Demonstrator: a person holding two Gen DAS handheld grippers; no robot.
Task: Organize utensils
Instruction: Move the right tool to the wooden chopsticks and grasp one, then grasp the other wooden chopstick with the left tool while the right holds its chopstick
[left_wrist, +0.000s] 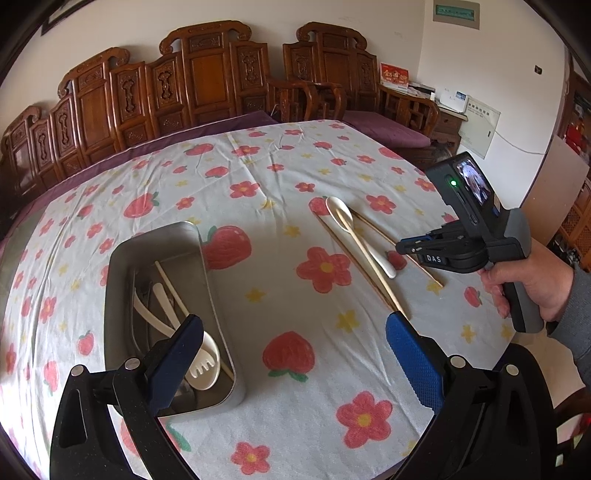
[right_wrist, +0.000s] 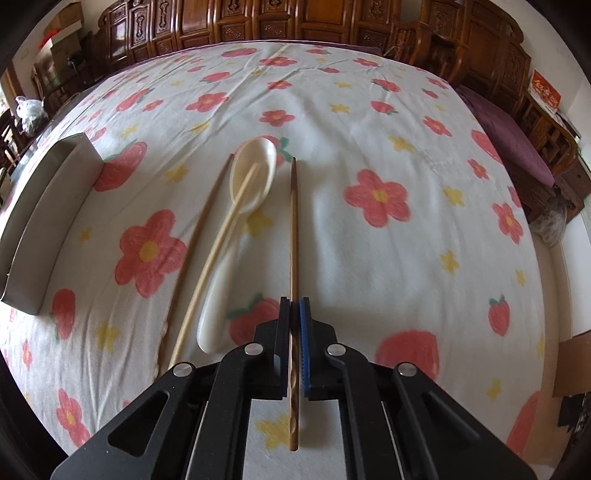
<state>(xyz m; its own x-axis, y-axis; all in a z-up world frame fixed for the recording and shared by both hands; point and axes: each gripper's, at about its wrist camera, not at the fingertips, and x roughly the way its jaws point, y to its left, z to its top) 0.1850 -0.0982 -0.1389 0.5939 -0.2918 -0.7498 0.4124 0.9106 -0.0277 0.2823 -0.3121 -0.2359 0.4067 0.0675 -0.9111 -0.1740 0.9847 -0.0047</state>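
Your right gripper (right_wrist: 294, 306) is clamped on a dark wooden chopstick (right_wrist: 293, 229), which lies along the flowered tablecloth (right_wrist: 369, 147) toward the table's far edge. Just beside it a white spoon (right_wrist: 251, 177) rests with a pale chopstick (right_wrist: 218, 251) across its bowl and another dark chopstick (right_wrist: 201, 229) beyond. Your left gripper (left_wrist: 295, 343) hangs wide open, empty, by the metal tray (left_wrist: 207, 280) near the table's left edge, which holds white utensils (left_wrist: 203, 362). Carved wooden chairs (left_wrist: 207, 74) line the white wall.
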